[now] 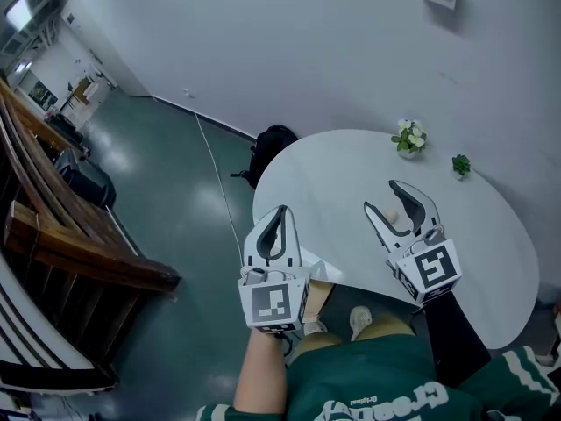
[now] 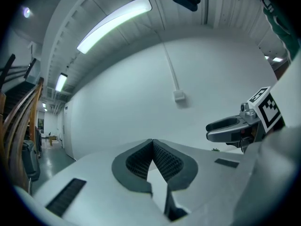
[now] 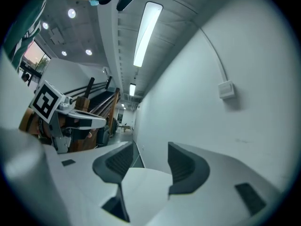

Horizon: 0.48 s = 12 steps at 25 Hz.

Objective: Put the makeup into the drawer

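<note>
No makeup and no drawer can be made out in any view. Over the near edge of the white oval table [image 1: 491, 235] my left gripper [image 1: 281, 210] is held level with its jaws shut and empty. In the left gripper view the left gripper [image 2: 153, 141] has its ribbed pads touching at the tips. My right gripper [image 1: 380, 195] hovers over the table with the jaws apart. A small pale thing [image 1: 393, 217] lies on the tabletop below them; what it is I cannot tell. Nothing sits between the jaws of the right gripper [image 3: 149, 147] in its own view.
Two small potted plants [image 1: 409, 137] [image 1: 461, 164] stand at the table's far side by the white wall. A black bag [image 1: 274, 144] lies on the green floor beyond the table. A white cable [image 1: 219, 182] runs across the floor. Wooden stairs [image 1: 79, 244] rise at the left.
</note>
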Available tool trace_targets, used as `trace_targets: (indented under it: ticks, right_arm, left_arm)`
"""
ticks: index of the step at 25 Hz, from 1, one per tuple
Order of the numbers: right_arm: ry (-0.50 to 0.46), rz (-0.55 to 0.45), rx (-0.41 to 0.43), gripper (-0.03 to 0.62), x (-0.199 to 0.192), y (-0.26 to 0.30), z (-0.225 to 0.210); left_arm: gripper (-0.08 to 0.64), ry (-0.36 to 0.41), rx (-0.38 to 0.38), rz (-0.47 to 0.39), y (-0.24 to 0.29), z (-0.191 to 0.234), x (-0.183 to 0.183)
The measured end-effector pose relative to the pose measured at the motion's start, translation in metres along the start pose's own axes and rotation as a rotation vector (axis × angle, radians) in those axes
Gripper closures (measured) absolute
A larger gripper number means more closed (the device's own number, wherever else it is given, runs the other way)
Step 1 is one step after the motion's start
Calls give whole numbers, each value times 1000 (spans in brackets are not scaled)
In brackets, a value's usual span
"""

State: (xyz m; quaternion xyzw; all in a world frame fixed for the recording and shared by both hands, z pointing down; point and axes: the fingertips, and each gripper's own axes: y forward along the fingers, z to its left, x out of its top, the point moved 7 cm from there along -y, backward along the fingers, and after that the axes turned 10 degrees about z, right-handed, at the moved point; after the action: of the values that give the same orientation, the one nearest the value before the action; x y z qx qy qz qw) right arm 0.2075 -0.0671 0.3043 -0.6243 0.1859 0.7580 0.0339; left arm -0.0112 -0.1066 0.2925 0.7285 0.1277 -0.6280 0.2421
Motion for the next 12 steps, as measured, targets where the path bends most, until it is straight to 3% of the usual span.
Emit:
trace_targets:
  ticks: [7,12]
  right_arm:
    - [48,23,-89,348,-28,-37,-69]
    - [72,102,-59,341,-55,-38,-90]
  left_arm:
    - [561,10,-91,-11,47,-63,7]
    - [561,16,-105,0,63,-87,5]
